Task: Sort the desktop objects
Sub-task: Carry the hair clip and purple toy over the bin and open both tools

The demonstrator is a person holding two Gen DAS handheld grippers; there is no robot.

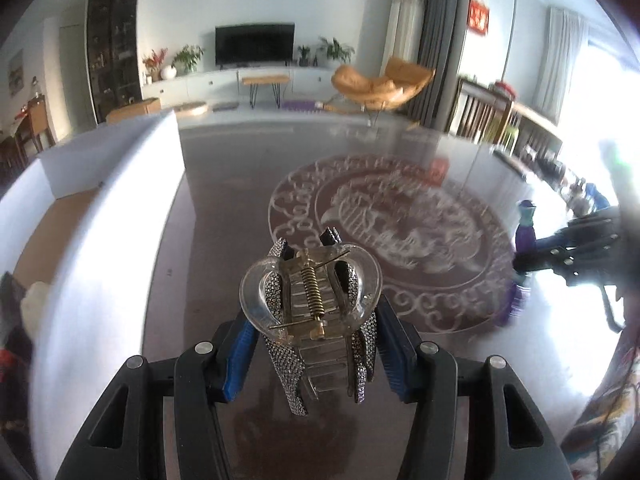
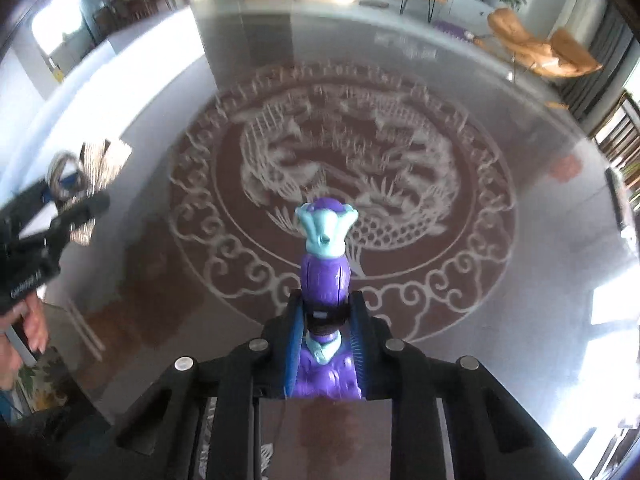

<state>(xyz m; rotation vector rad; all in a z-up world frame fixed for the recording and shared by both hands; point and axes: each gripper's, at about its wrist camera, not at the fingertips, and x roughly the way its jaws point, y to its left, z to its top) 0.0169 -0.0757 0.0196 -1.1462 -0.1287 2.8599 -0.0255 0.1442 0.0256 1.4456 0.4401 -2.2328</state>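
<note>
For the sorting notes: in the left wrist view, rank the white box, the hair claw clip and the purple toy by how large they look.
1. white box, by far the largest.
2. hair claw clip, held in the left gripper; close to the lens, so it looks oversized.
3. purple toy, in the right gripper; farther off and blurred.

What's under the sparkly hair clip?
The hair clip is pinched in the left gripper, up off the glass table. Under it shows dark, bare tabletop. The spot right beneath the gripper's fingers is hidden.
</note>
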